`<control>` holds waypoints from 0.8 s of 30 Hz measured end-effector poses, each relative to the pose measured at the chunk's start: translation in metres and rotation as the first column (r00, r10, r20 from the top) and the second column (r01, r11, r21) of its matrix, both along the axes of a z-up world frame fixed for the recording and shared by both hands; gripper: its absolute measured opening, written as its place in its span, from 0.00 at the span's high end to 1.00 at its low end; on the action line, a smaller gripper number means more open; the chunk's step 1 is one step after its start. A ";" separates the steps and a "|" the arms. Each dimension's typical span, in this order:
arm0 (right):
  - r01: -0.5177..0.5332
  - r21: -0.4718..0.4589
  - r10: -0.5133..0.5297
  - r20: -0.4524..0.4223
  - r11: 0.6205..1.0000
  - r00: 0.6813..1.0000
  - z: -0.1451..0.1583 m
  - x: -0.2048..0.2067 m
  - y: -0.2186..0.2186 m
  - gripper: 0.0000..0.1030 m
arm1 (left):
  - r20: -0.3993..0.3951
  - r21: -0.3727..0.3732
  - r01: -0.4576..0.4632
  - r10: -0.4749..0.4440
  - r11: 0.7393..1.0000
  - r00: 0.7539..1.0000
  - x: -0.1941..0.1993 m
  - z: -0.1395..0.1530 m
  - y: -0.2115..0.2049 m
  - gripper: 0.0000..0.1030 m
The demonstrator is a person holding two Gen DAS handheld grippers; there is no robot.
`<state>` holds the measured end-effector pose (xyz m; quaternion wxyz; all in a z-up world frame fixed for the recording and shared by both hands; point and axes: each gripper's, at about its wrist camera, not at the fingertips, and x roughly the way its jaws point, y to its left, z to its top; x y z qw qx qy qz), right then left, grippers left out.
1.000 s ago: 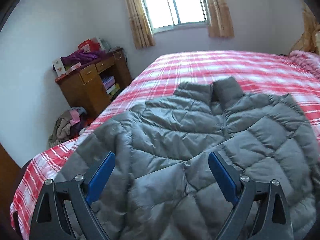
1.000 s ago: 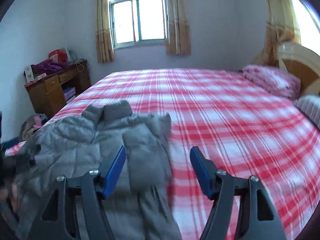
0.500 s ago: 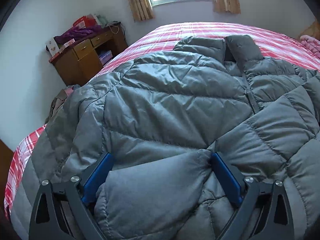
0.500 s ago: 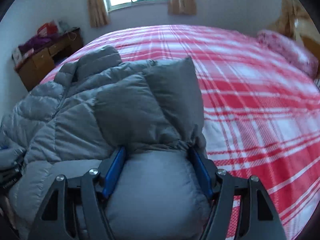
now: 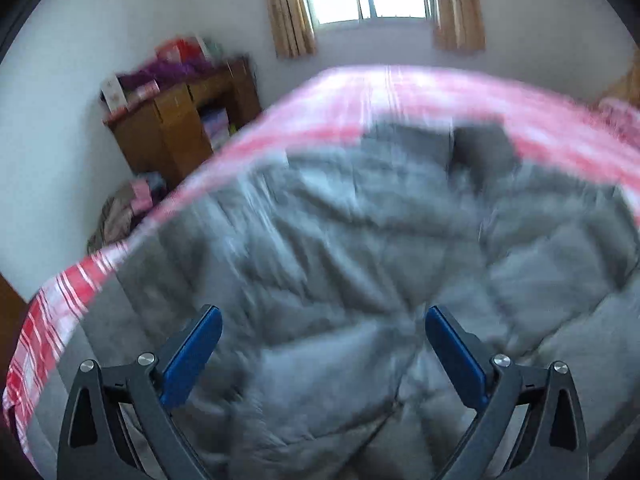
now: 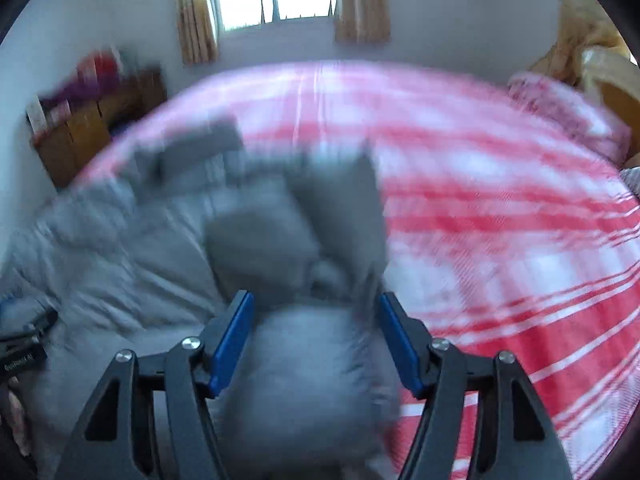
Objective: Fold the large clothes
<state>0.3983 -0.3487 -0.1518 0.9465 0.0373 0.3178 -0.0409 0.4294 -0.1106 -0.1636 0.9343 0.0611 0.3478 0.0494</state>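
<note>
Both my tongs have lifted back from the grey jacket (image 5: pixel 360 264) lying on the near-left of the plaid bed (image 6: pixel 500 208); left tongs (image 5: pixel 322 356) spread wide, right tongs (image 6: pixel 316 336) hugging a puffy fold.

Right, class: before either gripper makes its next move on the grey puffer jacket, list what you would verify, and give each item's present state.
1. Left gripper jaws apart over the jacket: ok.
2. Left jaws gripping fabric: not ok, padding only lies between them.
3. Right gripper has padding bunched between its jaws: ok.
4. Right jaws clamped firmly on it: cannot tell, the view is blurred.
5. Jacket lies on the plaid bed, not over its edge: ok.
6. Zipper closed: cannot tell, too blurred.
</note>
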 end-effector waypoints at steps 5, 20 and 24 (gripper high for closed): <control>0.013 -0.039 -0.010 0.072 0.999 0.997 0.024 0.021 0.010 0.25 | -0.014 0.044 -0.009 0.010 0.999 1.000 0.025 -0.007 -0.012 0.01; 0.031 -0.039 -0.036 -0.122 0.999 0.992 -0.017 0.047 0.016 0.26 | -0.069 -0.017 -0.018 0.017 1.000 0.997 0.012 -0.006 0.004 0.01; -0.088 0.030 0.089 -0.062 0.996 0.994 0.003 -0.012 0.044 0.21 | -0.091 -0.022 0.037 -0.039 0.999 0.995 -0.015 -0.015 -0.005 0.01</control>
